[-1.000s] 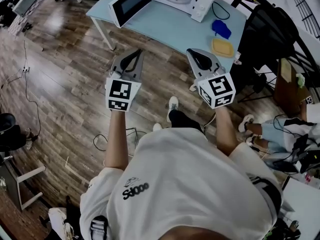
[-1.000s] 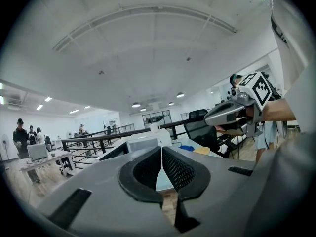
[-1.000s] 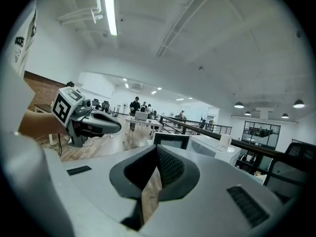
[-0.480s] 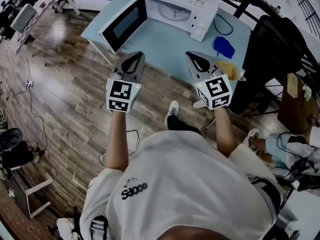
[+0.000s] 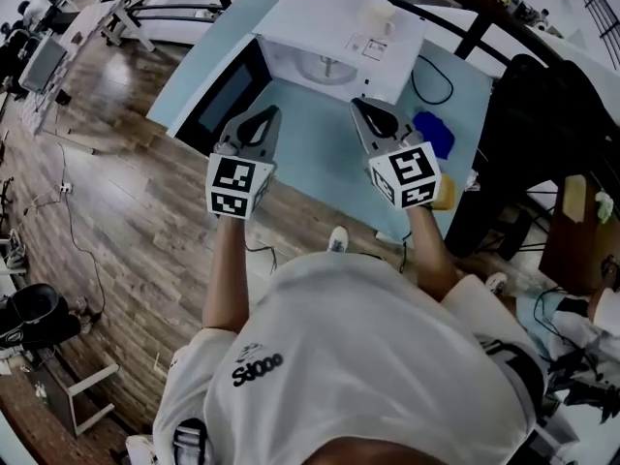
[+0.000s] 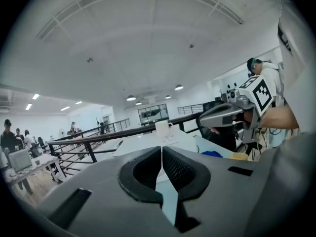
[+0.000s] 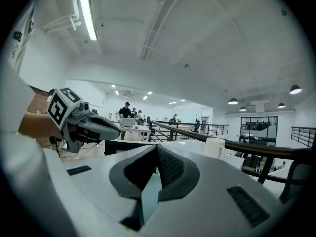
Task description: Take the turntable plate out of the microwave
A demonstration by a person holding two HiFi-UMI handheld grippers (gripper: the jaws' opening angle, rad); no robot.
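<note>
Closed and empty, the left gripper and right gripper face a turntable plate, probably heavy, slick glass, best gripped by its rim

The white microwave, with its dark-windowed door swung open, now lies much nearer in the head view, just beyond both grippers. The left gripper and right gripper now hang over the near edge of the pale blue table — no longer over the wooden floor. A white cup on the microwave's top comes into sight.
</note>
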